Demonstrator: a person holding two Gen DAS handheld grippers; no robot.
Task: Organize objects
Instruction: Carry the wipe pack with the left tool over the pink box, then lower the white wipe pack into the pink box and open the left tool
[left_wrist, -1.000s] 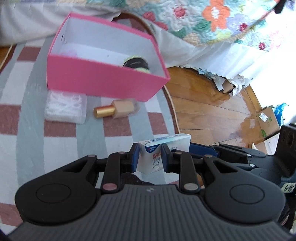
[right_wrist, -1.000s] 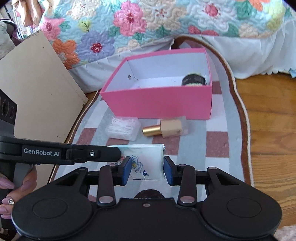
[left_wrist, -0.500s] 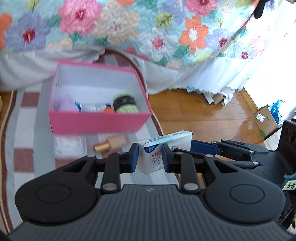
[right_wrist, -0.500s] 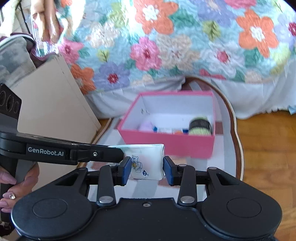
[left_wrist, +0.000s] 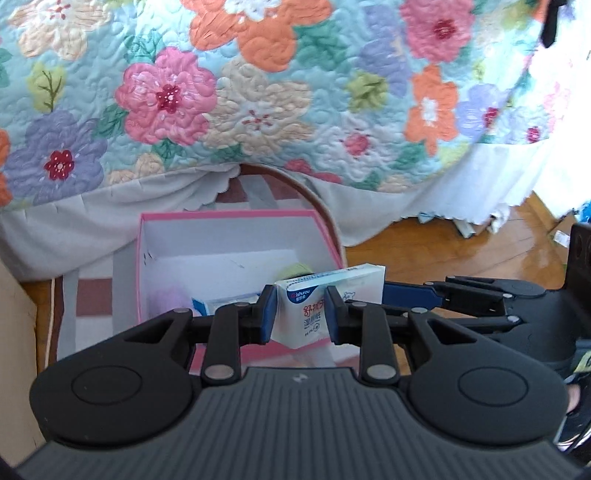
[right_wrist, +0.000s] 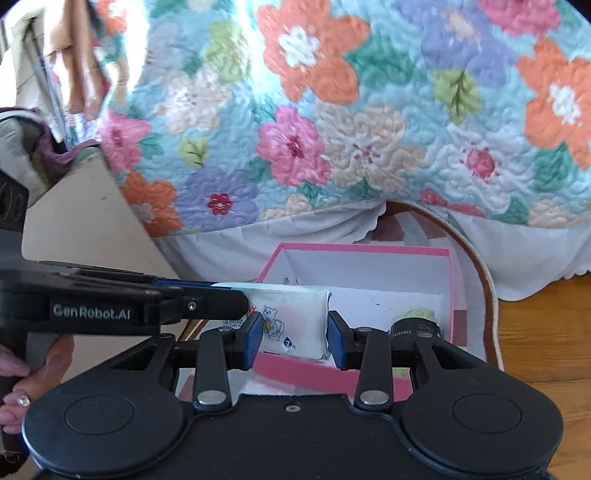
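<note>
Both grippers are shut on one white wet-wipe pack (left_wrist: 317, 306), held from opposite ends above the near wall of the open pink box (left_wrist: 236, 218). My left gripper (left_wrist: 300, 314) clamps its end with the blue label. My right gripper (right_wrist: 291, 332) clamps the pack's other end (right_wrist: 291, 317), printed with a bear. The pink box (right_wrist: 369, 249) holds a black-and-green jar (right_wrist: 415, 321), a lilac item (left_wrist: 168, 299) and a blue-white carton (left_wrist: 229, 302).
A floral quilt (left_wrist: 258, 92) hangs over the bed behind the box. The box stands on a checked rug (left_wrist: 92, 291) with wooden floor (left_wrist: 424, 251) to the right. A beige cardboard panel (right_wrist: 92, 221) leans at the left.
Both grippers have risen and moved toward the box with the pack. The cotton-swab case and the gold-capped bottle in front of the box have dropped out of view.
</note>
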